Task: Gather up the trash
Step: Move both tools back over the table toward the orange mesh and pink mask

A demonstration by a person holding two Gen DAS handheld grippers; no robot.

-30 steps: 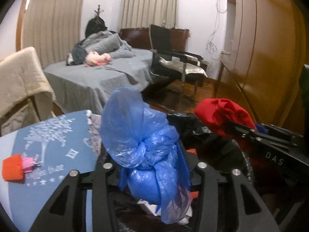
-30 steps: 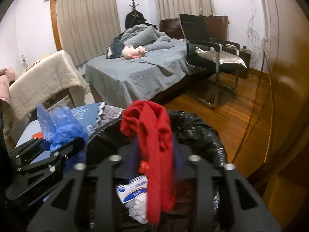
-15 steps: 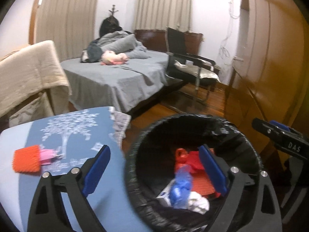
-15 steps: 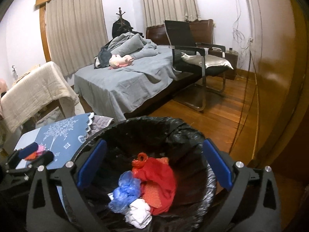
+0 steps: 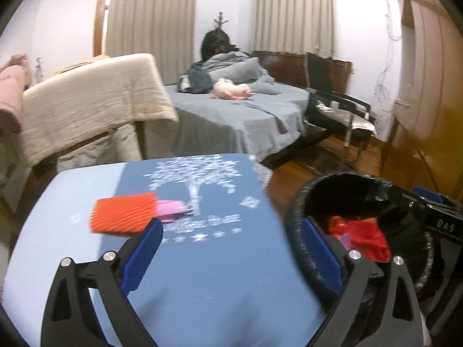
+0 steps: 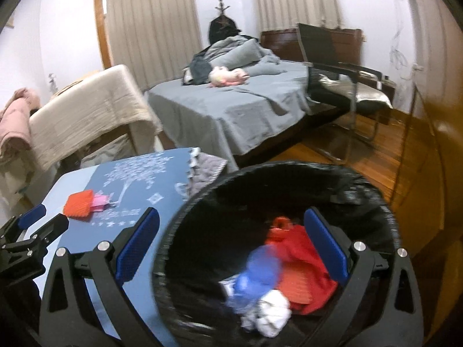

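Note:
A black-lined trash bin point(image 6: 373, 199) stands right of the blue table; inside lie a red bag point(image 6: 306, 263), a blue bag point(image 6: 257, 274) and white crumpled paper point(image 6: 273, 315). The bin also shows in the left wrist view point(image 5: 292, 219). An orange bristly item point(image 5: 123, 212) with a pink piece point(image 5: 170, 211) lies on the blue tablecloth point(image 5: 220, 274). My left gripper point(image 5: 231, 254) is open and empty above the table, near the orange item. My right gripper point(image 6: 231, 248) is open and empty over the bin's left rim.
A grey bed point(image 5: 240, 121) with a pink plush toy point(image 5: 231, 91) stands behind. A beige-draped rack point(image 5: 92, 98) is at the left, a black chair point(image 5: 335, 107) and wooden wardrobe point(image 5: 428, 110) at the right. Wooden floor lies beyond the bin.
Both grippers opened and dropped the blue bag and red bag into the bin. The left gripper has since swung left over the table toward the orange item.

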